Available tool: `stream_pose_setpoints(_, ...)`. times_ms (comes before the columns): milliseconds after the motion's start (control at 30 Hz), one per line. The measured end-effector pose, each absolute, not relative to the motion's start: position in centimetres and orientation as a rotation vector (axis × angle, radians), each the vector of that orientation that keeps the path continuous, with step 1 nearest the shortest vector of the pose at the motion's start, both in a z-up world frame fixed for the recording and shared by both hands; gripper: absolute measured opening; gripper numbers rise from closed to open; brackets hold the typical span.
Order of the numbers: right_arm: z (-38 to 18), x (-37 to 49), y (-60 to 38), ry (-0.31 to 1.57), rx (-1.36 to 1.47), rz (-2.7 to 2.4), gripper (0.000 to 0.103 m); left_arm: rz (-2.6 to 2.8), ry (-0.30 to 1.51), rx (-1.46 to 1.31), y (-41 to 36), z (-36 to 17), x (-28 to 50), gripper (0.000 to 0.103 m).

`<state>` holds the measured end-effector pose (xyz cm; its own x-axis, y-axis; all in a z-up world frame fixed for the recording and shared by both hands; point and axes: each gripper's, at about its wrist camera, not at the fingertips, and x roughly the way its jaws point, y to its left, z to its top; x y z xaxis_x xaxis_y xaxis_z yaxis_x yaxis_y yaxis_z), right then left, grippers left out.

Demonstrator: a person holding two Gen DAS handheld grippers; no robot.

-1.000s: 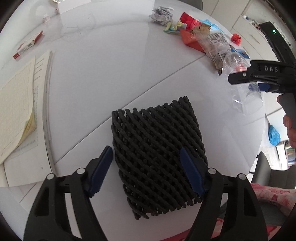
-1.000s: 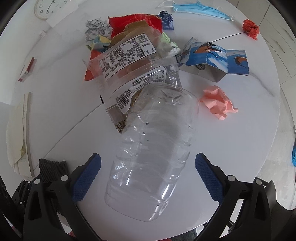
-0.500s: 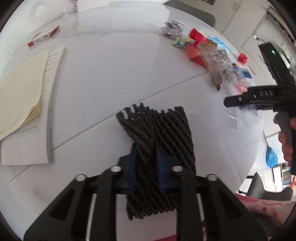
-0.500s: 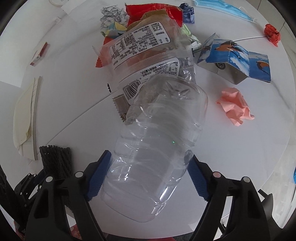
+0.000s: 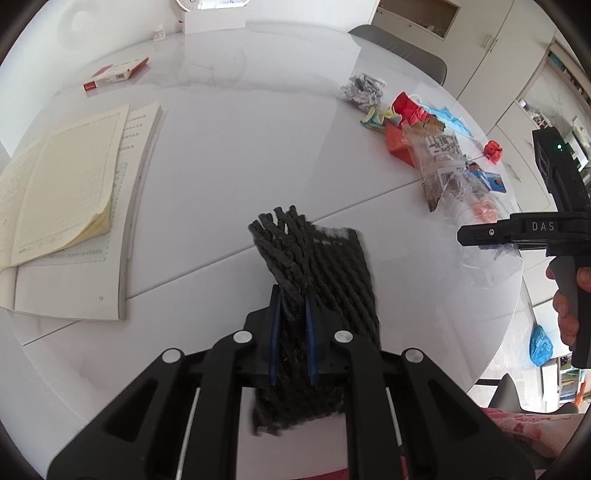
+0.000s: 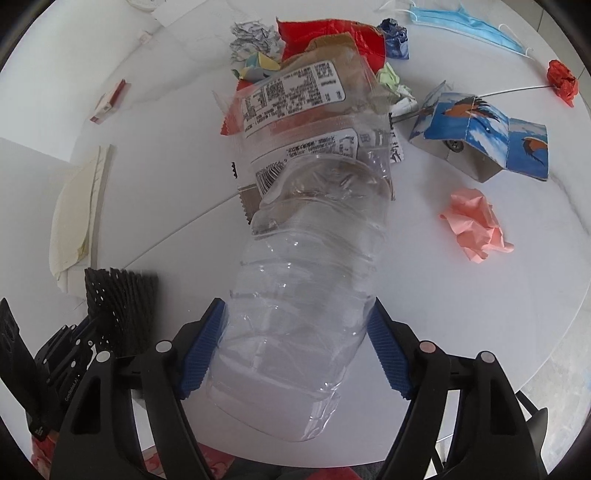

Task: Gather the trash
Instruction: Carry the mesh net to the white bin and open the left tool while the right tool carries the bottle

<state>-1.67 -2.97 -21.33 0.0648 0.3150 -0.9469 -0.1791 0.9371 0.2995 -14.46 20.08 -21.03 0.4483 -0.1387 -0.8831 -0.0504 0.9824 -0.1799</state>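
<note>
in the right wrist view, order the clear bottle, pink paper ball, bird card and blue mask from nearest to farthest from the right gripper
1. Clear bottle: between the closing jaws of the right gripper.
2. Pink paper ball: right, mid-table.
3. Bird card: right, beyond the ball.
4. Blue mask: far edge, upper right.

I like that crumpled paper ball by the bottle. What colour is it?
The paper ball is pink; right wrist view.

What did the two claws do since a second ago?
The left claw squeezed shut on the black mesh, bunching it narrow. The right claw is closing around the clear bottle, pads now against its sides. The trash pile, pink paper ball and notebook stayed put.
</note>
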Motion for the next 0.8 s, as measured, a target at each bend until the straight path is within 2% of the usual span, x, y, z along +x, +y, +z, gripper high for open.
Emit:
stream_pose_setpoints(500, -16.4, -2.8, -8.4, 1.325, 0.213, 0.448, 0.075, -0.124, 1.004, -0.123, 15.3, -13.4, -12.3, 0.011)
stream_pose_setpoints(800, -11.1, -6.8, -19.6, 1.152, 0.323, 0.228, 0.075, -0.470, 0.964, 0.053, 3.6, -10.3, -9.1, 0.011)
